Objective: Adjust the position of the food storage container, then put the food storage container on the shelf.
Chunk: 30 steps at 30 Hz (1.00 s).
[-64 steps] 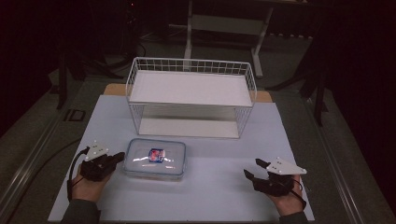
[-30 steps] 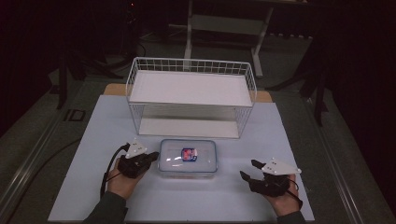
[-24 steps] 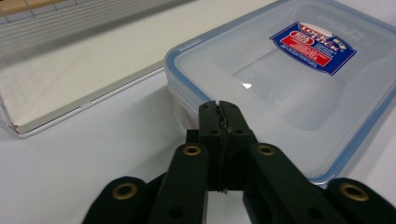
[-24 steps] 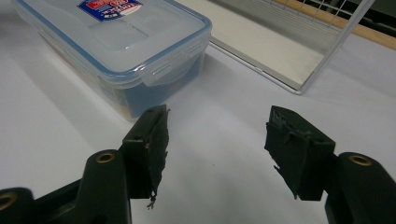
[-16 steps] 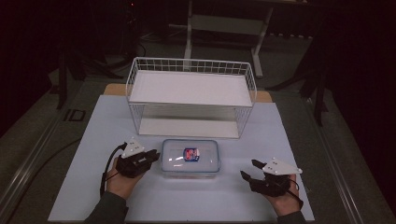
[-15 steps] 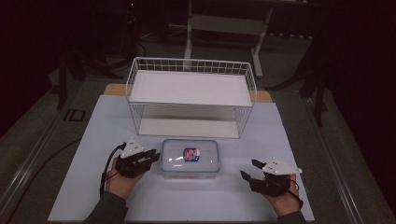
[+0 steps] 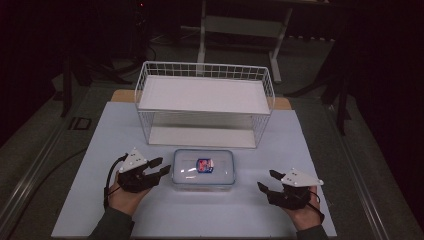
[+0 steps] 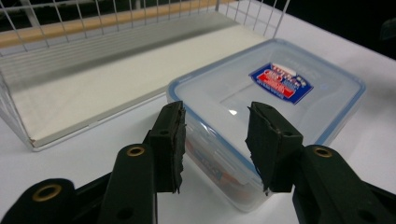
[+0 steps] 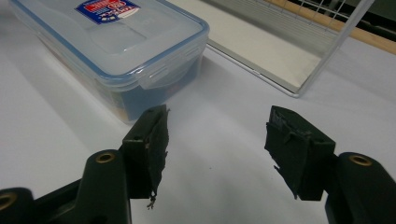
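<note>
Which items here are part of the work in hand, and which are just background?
In the job:
- lidded plastic container
- left gripper, jaws just opened, off the container's corner
- right gripper, open over bare table
- possibly the white wire rack behind the container

Background:
- white table
- metal stand in the dark beyond

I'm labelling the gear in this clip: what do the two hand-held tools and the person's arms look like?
Both are black. The left tool and right tool each carry a pale grey three-cornered plate on top. A black cable loops from the left one. The fingers are flat black pads with ragged edges, on arms with brass-coloured rivets. The sleeve is dark green.
</note>
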Each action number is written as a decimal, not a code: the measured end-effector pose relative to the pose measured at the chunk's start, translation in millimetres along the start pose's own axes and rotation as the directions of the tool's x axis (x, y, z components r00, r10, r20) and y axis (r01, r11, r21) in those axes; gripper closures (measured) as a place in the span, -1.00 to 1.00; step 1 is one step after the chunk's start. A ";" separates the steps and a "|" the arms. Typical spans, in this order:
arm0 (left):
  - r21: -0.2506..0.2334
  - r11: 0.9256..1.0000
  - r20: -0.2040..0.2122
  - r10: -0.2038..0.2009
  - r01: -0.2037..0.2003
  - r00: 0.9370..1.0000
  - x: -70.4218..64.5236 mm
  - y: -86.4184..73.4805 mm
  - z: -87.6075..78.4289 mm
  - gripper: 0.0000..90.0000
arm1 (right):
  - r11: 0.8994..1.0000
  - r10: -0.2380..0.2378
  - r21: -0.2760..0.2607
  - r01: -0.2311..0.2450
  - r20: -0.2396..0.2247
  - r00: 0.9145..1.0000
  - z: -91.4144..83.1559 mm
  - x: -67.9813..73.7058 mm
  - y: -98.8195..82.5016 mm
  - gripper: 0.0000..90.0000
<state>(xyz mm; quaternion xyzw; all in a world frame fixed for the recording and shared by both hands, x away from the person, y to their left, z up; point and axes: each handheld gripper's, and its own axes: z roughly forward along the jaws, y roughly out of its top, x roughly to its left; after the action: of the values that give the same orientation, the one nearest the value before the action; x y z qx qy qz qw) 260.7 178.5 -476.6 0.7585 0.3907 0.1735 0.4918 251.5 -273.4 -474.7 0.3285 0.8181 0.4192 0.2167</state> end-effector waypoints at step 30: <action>-0.034 0.996 -0.022 -0.087 0.086 0.996 4.0 3.6 0.4 -0.15 | 0.998 0.067 -0.014 -0.068 -0.092 0.994 15.0 3.1 14.5 -0.18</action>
<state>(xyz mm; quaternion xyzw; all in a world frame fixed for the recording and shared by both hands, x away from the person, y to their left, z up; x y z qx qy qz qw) 264.9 180.5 -474.1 0.7305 0.4261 0.1674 0.5068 264.0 -256.7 -471.2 0.3347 0.8119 0.4481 0.1677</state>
